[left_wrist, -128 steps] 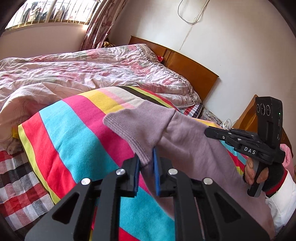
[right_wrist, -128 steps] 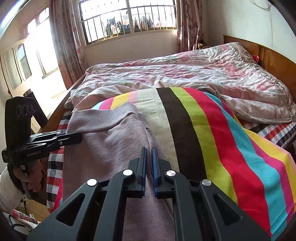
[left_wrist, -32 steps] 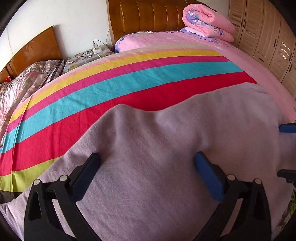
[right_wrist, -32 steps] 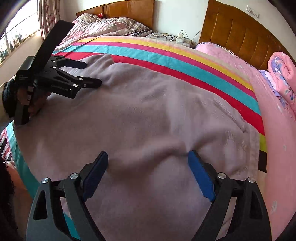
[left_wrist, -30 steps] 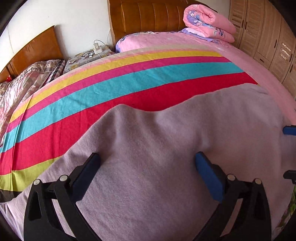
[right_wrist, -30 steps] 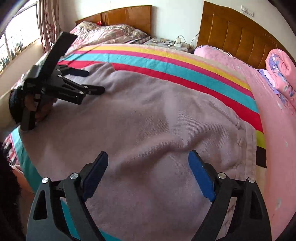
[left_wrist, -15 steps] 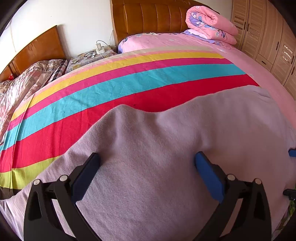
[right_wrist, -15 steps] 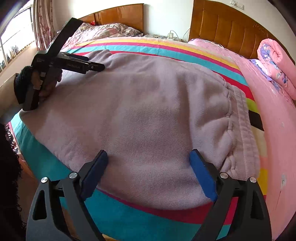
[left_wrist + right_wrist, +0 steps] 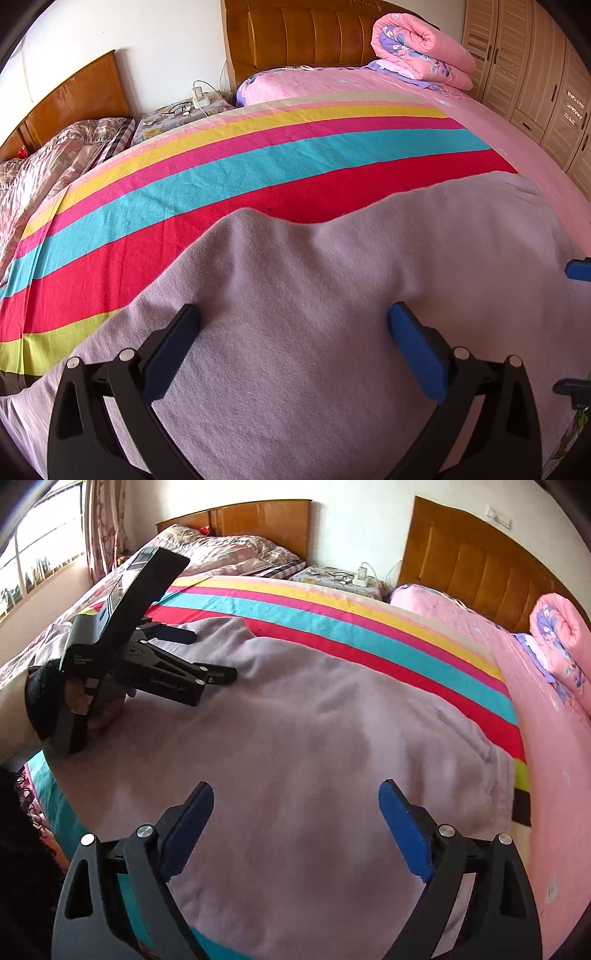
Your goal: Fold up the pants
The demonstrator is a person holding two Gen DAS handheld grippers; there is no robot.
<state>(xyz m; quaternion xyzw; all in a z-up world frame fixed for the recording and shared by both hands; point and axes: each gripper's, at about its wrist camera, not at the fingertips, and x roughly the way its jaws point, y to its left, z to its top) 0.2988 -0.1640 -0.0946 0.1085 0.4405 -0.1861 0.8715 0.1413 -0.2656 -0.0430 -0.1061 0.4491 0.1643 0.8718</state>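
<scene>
Lilac pants [image 9: 332, 295] lie spread flat on a striped blanket [image 9: 221, 177] on the bed. My left gripper [image 9: 293, 314] hovers open just above the cloth, with nothing between its blue pads. In the right wrist view the pants [image 9: 295, 709] fill the middle, their gathered waistband [image 9: 495, 768] to the right. My right gripper [image 9: 295, 790] stands open over the near part of the pants and holds nothing. The left gripper [image 9: 207, 653], held by a hand [image 9: 85, 705], sits open over the pants' far left end. A blue pad [image 9: 580, 269] of the right gripper shows at the frame's edge.
A rolled pink quilt [image 9: 421, 48] lies by the padded headboard [image 9: 314, 33]. A wardrobe [image 9: 546, 81] stands on the right. Between the beds is a nightstand [image 9: 184, 110] with glasses and a charger. A second bed with a floral quilt [image 9: 229, 554] lies by the window [image 9: 40, 554].
Both grippers, shut on the pants seconds ago, now stand open with the pants lying flat. The right gripper drew back to the pants' near edge, then came forward over them again. The left stayed put.
</scene>
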